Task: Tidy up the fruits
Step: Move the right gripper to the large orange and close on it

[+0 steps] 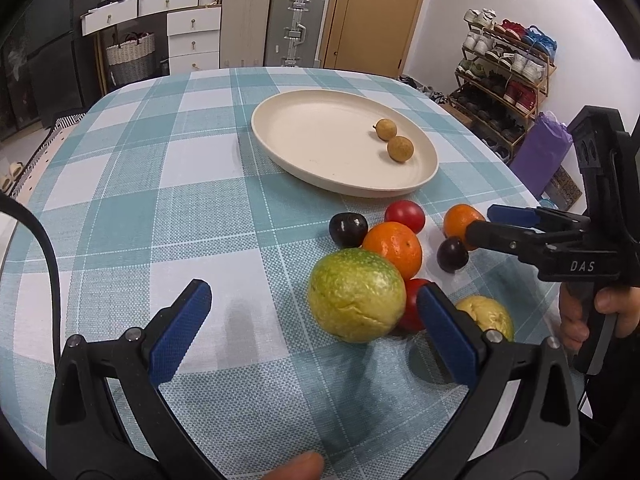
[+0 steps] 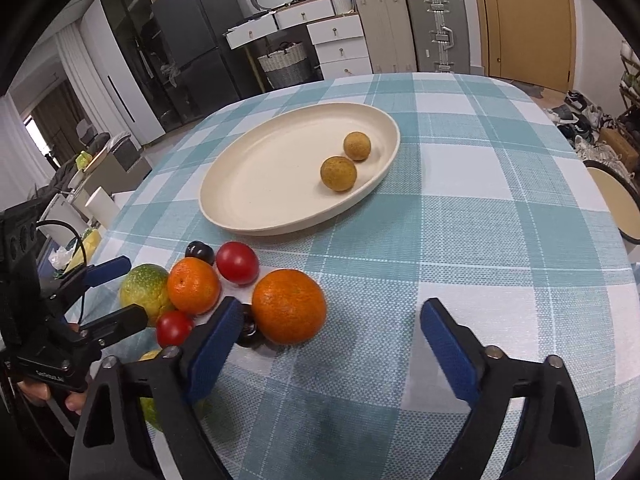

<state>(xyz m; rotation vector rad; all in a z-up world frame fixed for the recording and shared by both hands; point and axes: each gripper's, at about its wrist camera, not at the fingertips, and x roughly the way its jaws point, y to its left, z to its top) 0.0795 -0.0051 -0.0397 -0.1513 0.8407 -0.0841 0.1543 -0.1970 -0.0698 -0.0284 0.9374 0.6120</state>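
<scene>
On the cream plate (image 2: 224,184) near the middle of the table (image 2: 480,240) only two small tan fruits (image 2: 338,173) are found, so the sorting is judged to be at an early stage. Just beside the plate's near rim a loose cluster is left to be moved: two oranges (image 2: 289,306), two red tomatoes (image 2: 237,262), two dark plums (image 2: 199,252) and two green-yellow citrus fruits (image 1: 356,295). Nothing is held by the left gripper (image 1: 316,332) or the right gripper (image 2: 326,350); the jaws of both are kept apart, and the right gripper is set around the nearer orange without pressing on it.
</scene>
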